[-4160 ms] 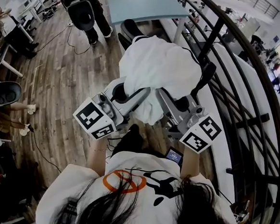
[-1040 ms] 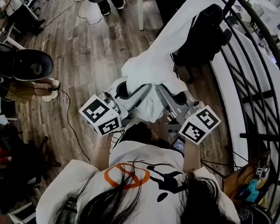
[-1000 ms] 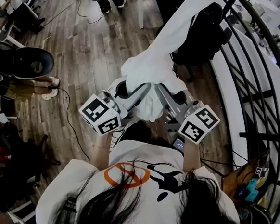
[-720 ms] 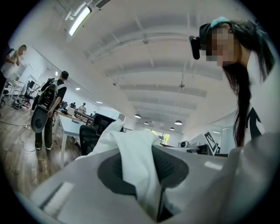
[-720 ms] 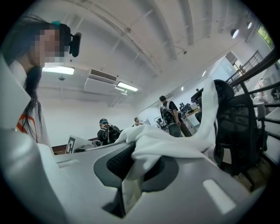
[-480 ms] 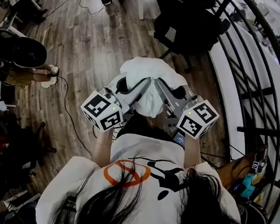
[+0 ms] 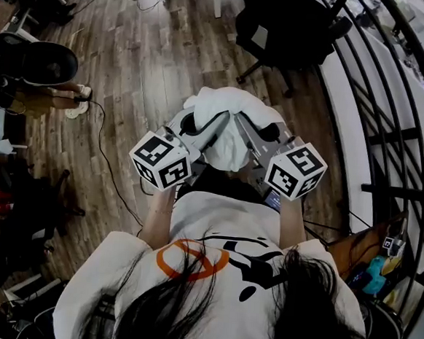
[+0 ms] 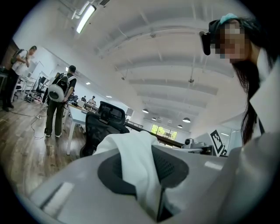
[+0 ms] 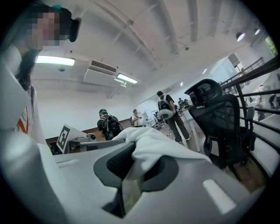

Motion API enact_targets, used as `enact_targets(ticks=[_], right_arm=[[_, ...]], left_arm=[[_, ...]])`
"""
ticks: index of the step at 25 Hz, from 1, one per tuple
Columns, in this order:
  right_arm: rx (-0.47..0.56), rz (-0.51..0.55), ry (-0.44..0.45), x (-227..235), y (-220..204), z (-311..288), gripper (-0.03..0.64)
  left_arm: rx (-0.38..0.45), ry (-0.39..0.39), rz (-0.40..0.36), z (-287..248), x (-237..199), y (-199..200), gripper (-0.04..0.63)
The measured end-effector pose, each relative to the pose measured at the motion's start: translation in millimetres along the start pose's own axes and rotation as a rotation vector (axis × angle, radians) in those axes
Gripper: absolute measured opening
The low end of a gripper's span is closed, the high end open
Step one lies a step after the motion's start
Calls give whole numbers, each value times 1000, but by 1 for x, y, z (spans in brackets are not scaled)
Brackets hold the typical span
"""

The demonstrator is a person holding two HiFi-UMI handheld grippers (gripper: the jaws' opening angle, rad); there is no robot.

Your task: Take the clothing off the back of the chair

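White clothing point(image 7: 228, 104) is hanging bunched between my two grippers, well apart from the black chair point(image 7: 288, 32) beyond it. My left gripper point(image 7: 214, 126) and right gripper point(image 7: 243, 129) are each clamping a fold of the cloth, side by side above the wooden floor point(image 7: 132, 71).
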State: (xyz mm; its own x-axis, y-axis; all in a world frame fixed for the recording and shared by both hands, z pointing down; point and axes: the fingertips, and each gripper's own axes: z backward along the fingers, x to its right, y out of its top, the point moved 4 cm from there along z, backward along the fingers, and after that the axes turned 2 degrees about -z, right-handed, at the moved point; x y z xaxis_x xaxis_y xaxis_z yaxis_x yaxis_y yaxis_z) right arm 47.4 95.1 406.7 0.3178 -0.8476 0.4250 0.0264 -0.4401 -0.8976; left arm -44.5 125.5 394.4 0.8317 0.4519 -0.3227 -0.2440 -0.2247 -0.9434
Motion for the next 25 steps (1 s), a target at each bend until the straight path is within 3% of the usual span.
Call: enact_targets(ticks=[6, 25], right_arm=[[-25, 0, 3, 4, -12, 5, 63], [-44, -5, -8, 14, -17, 14, 62]], left_arm=[[-25, 28, 10, 1, 6, -13, 95], [-64, 19, 9, -9, 12, -21, 95]])
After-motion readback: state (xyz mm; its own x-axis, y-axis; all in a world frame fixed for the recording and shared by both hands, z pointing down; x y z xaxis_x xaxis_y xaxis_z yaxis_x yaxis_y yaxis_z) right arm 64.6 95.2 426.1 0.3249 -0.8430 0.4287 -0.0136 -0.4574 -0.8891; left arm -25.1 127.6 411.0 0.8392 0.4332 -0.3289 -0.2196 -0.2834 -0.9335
